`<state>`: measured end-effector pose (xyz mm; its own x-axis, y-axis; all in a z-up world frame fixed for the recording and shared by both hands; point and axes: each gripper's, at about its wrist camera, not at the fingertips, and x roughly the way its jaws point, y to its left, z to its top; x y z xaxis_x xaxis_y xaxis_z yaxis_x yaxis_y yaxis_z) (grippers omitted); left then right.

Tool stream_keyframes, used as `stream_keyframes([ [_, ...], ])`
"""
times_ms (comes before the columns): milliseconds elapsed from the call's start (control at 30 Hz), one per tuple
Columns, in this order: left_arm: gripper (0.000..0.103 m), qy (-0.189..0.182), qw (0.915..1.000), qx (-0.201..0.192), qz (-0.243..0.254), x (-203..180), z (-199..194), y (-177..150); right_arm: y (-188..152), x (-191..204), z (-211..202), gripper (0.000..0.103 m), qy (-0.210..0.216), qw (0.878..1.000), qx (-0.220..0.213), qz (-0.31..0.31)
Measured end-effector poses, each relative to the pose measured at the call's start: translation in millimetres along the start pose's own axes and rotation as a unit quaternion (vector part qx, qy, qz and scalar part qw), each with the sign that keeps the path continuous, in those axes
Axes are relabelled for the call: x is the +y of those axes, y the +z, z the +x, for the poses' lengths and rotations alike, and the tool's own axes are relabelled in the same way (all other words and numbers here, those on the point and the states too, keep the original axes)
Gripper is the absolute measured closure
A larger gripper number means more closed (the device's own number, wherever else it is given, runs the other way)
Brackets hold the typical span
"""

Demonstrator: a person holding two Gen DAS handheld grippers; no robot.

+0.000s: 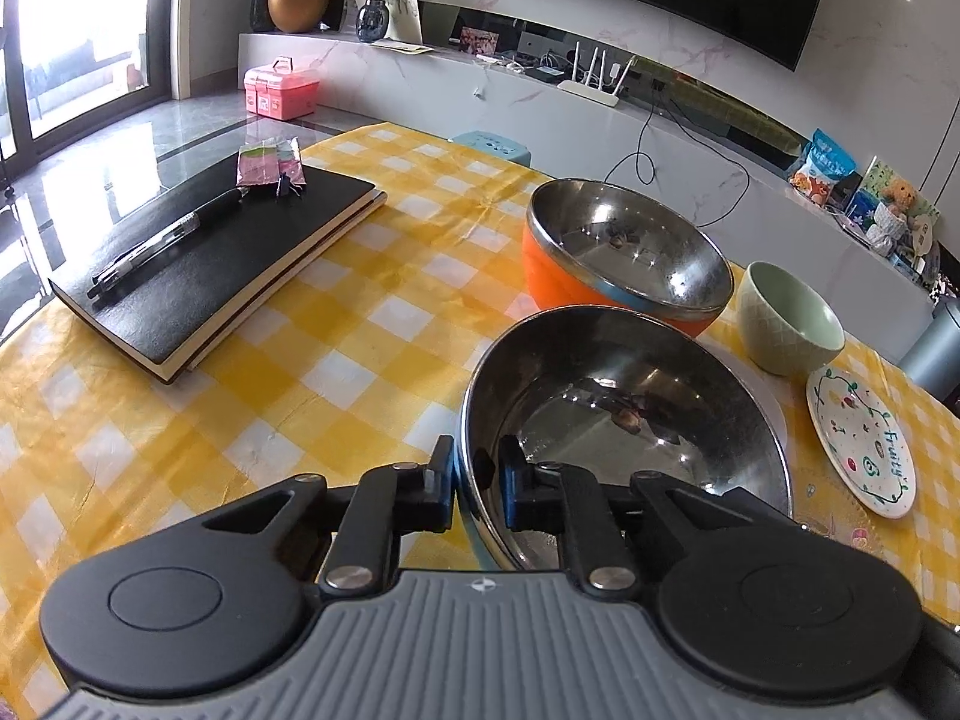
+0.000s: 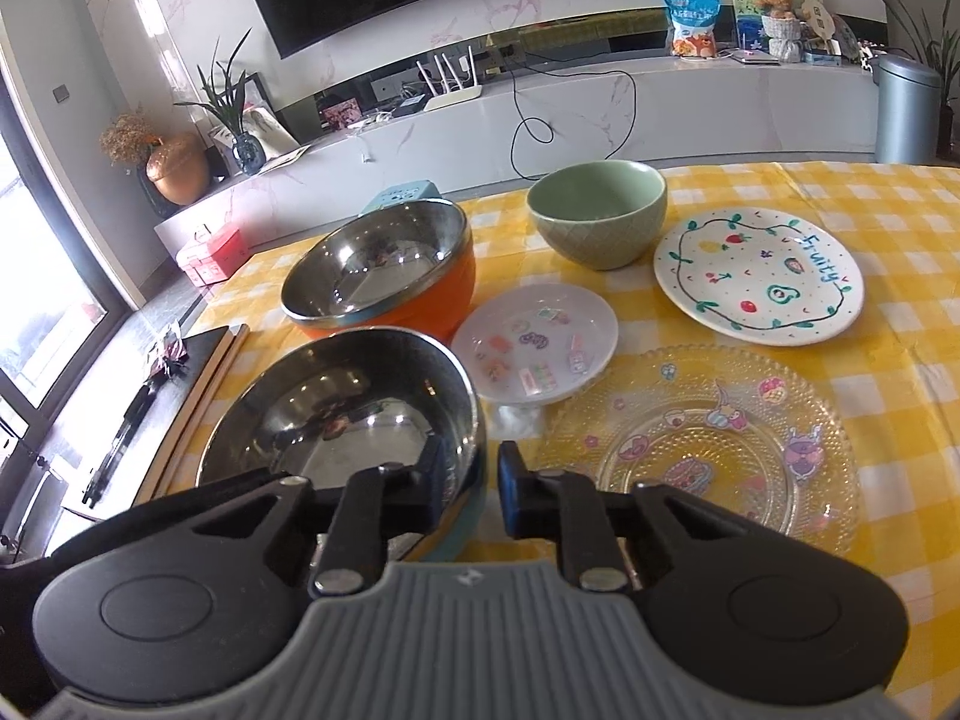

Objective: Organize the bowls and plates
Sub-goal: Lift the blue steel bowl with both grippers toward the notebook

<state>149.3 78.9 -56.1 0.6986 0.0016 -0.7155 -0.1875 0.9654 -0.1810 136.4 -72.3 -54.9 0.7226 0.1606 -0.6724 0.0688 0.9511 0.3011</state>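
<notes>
My left gripper (image 1: 476,474) is shut on the near-left rim of a blue-sided steel bowl (image 1: 624,420). My right gripper (image 2: 472,480) is shut on the near-right rim of the same bowl (image 2: 342,414). Behind it stands an orange-sided steel bowl (image 1: 624,252) (image 2: 378,276). A green ceramic bowl (image 1: 786,318) (image 2: 600,210) stands further right. A white "Fruity" plate (image 1: 864,450) (image 2: 759,282), a small white sticker plate (image 2: 534,342) and a clear glass cartoon plate (image 2: 702,450) lie on the yellow checked tablecloth (image 1: 360,330).
Two black notebooks (image 1: 210,264) with a pen (image 1: 162,240) and a pink packet (image 1: 270,162) lie on the table's left side. Beyond the table is a TV shelf, a pink box (image 1: 279,87) on the floor and a grey bin (image 2: 906,108).
</notes>
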Motion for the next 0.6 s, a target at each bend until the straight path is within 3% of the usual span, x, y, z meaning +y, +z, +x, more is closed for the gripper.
stream_keyframes([
  [267, 0.092, 0.003, 1.0000, -0.005, 0.007, 2.4, -19.2, -1.7, -1.8, 0.1, -10.3, 0.093, -0.004, 1.000, 0.011, 0.010],
  [600, 0.092, -0.008, 0.9999, -0.012, 0.009, 11.4, -68.3, -10.8, -12.0, 6.1, -61.9, 0.094, 0.007, 1.000, 0.003, 0.001],
])
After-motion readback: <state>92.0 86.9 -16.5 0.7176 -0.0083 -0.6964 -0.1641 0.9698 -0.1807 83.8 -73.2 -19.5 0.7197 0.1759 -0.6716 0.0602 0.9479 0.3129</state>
